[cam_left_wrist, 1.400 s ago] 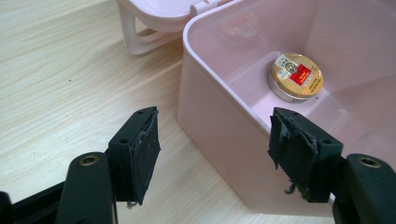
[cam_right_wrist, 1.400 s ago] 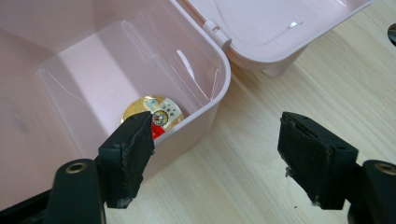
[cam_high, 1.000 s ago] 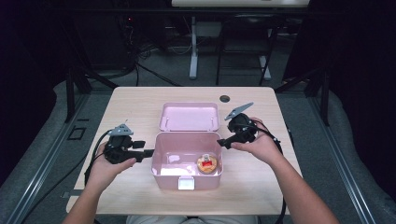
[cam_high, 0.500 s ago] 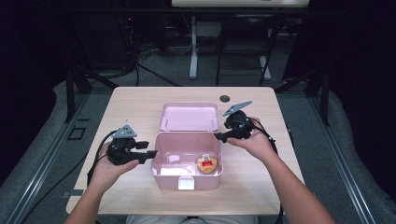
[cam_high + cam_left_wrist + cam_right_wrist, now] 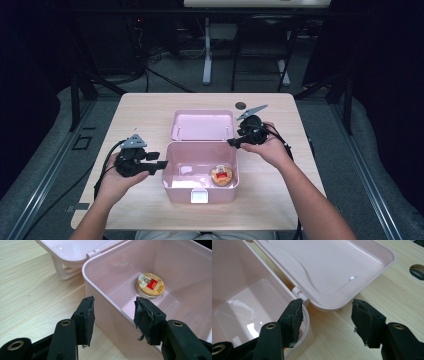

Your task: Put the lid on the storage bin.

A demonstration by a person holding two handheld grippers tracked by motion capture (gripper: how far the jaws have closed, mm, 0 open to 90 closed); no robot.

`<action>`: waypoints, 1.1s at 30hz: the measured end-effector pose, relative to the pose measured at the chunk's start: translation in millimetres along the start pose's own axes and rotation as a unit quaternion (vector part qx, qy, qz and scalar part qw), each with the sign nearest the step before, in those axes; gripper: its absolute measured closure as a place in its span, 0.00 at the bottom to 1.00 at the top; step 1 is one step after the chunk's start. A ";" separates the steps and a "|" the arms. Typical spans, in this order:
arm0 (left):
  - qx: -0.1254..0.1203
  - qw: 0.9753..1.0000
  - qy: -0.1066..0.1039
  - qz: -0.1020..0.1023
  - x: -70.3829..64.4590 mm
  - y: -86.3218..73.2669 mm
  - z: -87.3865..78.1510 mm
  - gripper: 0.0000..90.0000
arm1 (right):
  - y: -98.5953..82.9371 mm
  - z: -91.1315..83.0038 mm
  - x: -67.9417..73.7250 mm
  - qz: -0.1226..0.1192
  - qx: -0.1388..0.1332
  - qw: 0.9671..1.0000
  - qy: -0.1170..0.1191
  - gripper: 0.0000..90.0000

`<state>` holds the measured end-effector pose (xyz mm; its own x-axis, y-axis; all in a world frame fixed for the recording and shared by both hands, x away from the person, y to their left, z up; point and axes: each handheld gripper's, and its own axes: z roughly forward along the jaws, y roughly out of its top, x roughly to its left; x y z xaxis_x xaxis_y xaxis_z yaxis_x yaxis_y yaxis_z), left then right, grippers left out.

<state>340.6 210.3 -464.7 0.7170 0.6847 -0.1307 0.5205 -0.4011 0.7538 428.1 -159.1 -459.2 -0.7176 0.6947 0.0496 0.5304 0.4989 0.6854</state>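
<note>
Readable text: none can be made out in any view.
Round gold tin (image 5: 150, 285): its lid carries a red label patch and a small pale emblem, the print too small to read.
Where the tin lies: inside the open pink plastic box (image 5: 105, 293), at its right front corner.

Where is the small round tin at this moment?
In the high view the round tin lies on the floor of the open pink box, in its front right corner; the left hand-held gripper is at the opposite wall.
</note>
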 end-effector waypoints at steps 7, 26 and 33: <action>0.001 1.000 0.001 -0.002 0.0 0.2 -0.9 0.57 | 7.9 -2.0 -0.3 0.018 -0.018 1.000 -0.002 0.50; 0.007 1.000 -0.011 0.002 -2.5 0.4 1.8 0.60 | 24.5 5.9 -6.9 0.043 -0.033 0.998 -0.023 0.52; 0.003 1.000 -0.011 -0.001 -2.2 0.4 1.4 0.60 | 28.9 13.2 -9.7 0.042 -0.029 0.998 -0.026 0.47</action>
<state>339.9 207.8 -465.1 0.7254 0.6725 -0.1470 0.5253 -0.4027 0.7496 456.4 -144.6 -449.5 -0.6471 0.7590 0.0719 0.5592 0.4084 0.7215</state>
